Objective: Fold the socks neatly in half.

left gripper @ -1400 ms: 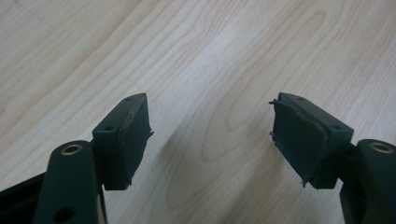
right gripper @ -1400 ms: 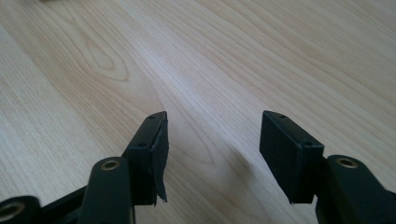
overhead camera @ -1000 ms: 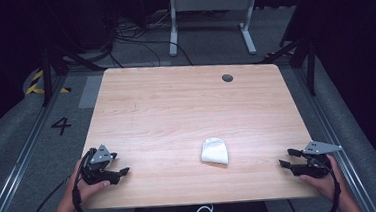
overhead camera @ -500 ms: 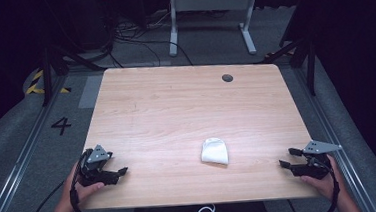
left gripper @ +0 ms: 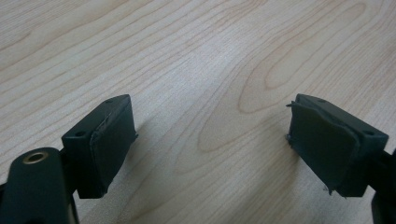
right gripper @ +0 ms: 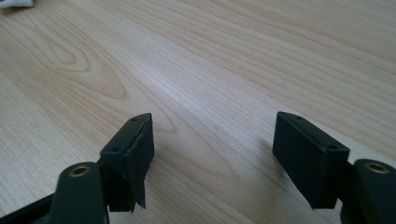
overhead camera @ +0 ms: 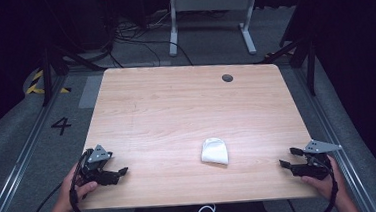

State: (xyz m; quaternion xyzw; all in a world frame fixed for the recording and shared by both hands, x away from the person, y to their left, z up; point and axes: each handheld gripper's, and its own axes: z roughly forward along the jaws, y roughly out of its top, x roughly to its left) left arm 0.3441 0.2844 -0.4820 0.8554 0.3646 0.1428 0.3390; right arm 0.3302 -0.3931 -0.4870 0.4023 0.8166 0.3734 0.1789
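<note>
Resting w/ jaws apart, both grippers; cloth [overhead camera: 214, 151] between.

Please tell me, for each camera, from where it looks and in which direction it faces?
High view: above the person's side, facing forward and down on the table; shows both forearms, the left hand-held gripper, the right hand-held gripper and a white folded cloth.
Left gripper view: rides the left hand-held gripper, looking along its open jaws at bare wood.
Right gripper view: rides the right hand-held gripper, facing across the tabletop.
Shared: high and right gripper views both show the cloth.
</note>
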